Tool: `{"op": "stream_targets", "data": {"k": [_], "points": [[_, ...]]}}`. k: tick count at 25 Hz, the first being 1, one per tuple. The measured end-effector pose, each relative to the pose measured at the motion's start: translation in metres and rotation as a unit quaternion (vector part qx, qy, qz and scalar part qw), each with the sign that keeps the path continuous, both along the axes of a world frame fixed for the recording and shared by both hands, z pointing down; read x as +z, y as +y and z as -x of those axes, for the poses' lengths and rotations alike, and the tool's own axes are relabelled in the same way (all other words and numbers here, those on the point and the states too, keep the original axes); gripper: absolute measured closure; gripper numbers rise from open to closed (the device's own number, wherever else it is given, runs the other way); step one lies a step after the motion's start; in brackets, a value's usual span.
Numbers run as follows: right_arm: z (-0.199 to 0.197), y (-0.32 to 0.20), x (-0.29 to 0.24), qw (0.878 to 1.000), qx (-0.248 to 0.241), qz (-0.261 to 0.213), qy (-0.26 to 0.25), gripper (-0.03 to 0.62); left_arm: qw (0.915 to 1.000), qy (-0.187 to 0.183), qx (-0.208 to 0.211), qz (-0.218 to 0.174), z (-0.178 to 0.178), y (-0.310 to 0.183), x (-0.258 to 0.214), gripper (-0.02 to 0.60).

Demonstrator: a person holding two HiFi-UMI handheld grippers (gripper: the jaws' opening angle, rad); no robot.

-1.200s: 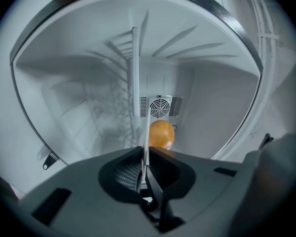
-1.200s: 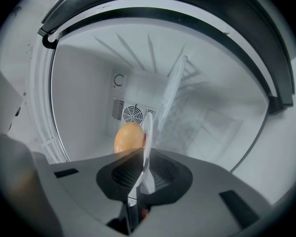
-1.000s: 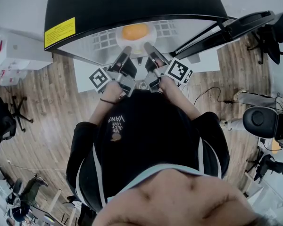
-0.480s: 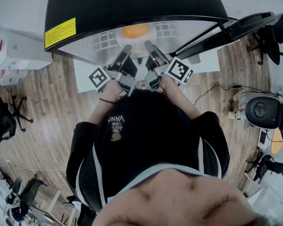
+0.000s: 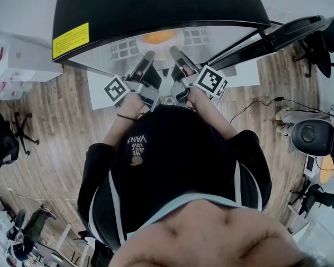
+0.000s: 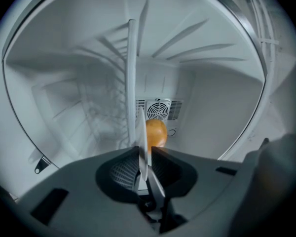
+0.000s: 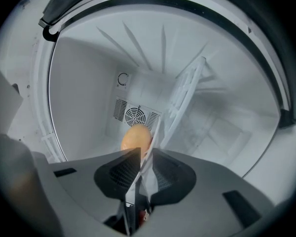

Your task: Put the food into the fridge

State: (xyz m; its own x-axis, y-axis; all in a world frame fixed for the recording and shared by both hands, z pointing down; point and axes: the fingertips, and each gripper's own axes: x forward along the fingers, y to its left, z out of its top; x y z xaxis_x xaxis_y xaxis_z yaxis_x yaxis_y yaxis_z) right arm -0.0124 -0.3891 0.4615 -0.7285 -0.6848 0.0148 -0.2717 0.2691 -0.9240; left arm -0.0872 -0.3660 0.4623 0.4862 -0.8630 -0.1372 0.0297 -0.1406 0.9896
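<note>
One smooth, round orange food (image 6: 156, 133) sits at the centre of one white plate (image 6: 132, 83). The jaws of the left gripper (image 6: 145, 150) and right gripper (image 7: 146, 151), just opening, loosely straddle its rim.

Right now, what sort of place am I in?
Probably an office or lab workroom rather than a kitchen: swivel chairs stand on a wood floor, and a small black fridge stands open.

Head view looks steeply down past the person's head (image 5: 172, 166) into the fridge (image 5: 156, 4). Left and right gripper views sit close inside, facing its far wall (image 6: 160, 85). All three seem to share the orange food (image 5: 158, 36).
</note>
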Motion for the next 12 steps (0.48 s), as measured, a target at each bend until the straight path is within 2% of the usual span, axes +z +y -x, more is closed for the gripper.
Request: {"op": "stream_targets", "data": {"k": [7, 12], "points": [[0.0, 0.002, -0.003, 1.0, -0.013, -0.014, 0.004, 0.512, 0.9998, -0.012, 0.002, -0.016, -0.001, 0.0, -0.004, 0.512], [-0.007, 0.002, -0.011, 0.999, 0.001, -0.04, 0.005, 0.471, 0.9978, -0.051, -0.005, -0.042, 0.003, 0.003, -0.008, 0.445]]}}
